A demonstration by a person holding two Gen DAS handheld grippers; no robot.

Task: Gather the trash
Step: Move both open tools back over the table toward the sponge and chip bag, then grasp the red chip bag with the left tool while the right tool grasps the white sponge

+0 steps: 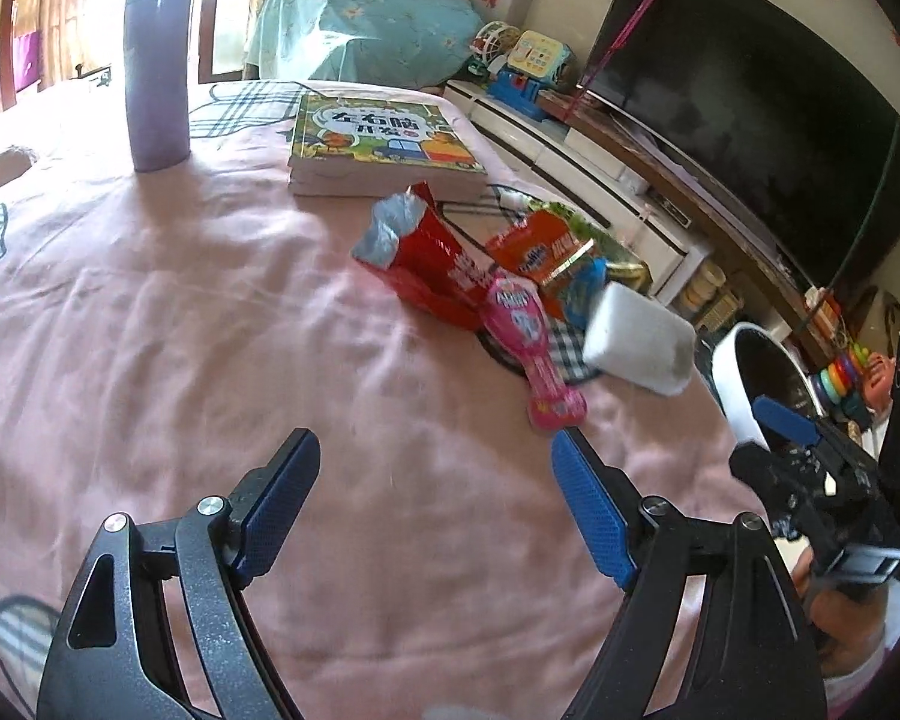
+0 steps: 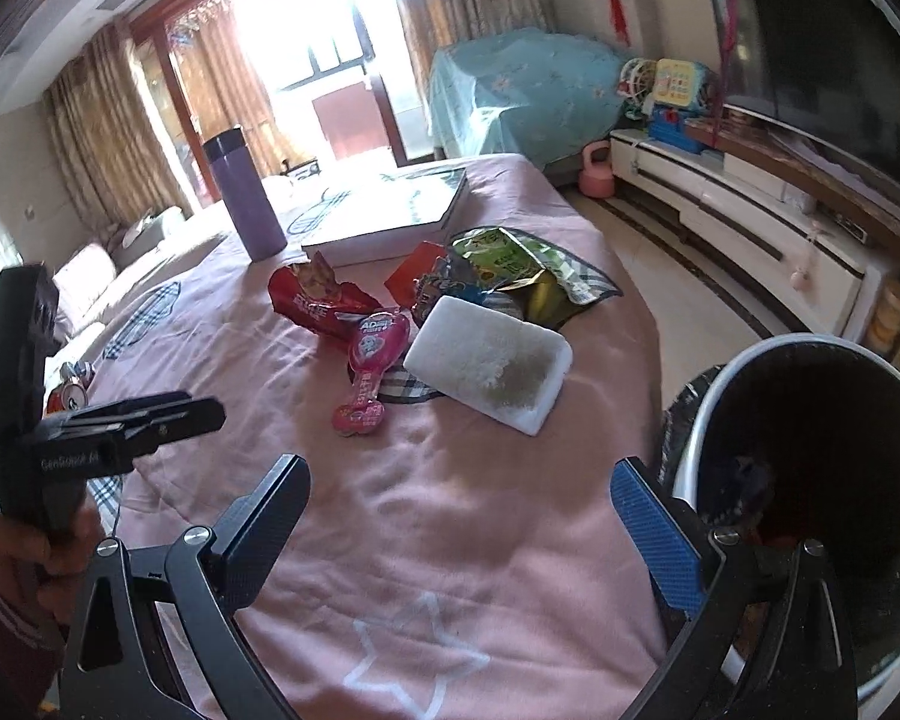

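Little if any trash appears collected: red snack bag (image 1: 426,258), pink wrapper (image 1: 525,333), green packet (image 2: 513,267) and white foam block (image 2: 489,369) are seen heaped on the pink bed (image 1: 180,312) beside the bin (image 2: 870,396), both grippers (image 1: 435,510) (image 2: 459,531) held empty, fingers spread.

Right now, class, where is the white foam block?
In both wrist views the white foam block lies on the pink cloth, right of the pink toy pack, near the bin.

The soft pink cloth cover (image 2: 480,510) has a white star and checked patches. A shiny red snack bag (image 1: 432,264), a bright pink toy-shaped wrapper (image 1: 528,336) and a white foam block (image 2: 489,363) lie there. The tall cup (image 1: 156,66) is purple.
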